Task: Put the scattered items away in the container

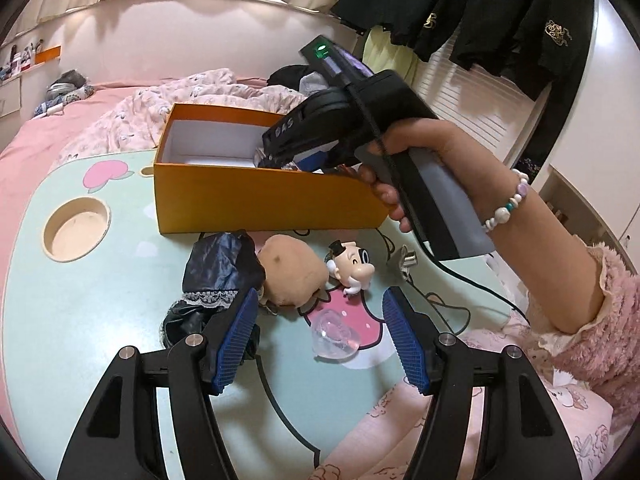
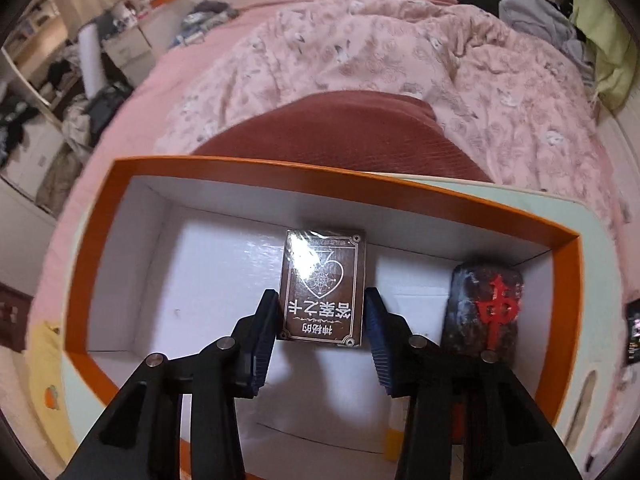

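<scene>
Orange box point(image 2: 320, 172) rim clear of right tool point(image 2: 321, 300) clenched on card pack point(image 2: 324, 272); left tool point(image 1: 320, 298) released.

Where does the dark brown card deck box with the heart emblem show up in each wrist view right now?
Left wrist: the dark brown card deck box is not visible; the right gripper dips into the orange cardboard box and hides it.
Right wrist: picture centre, between the blue pads, over the container's white floor, left of the dark mahjong-style block.
Card deck box.
Shared landmark: the orange cardboard box.
</scene>
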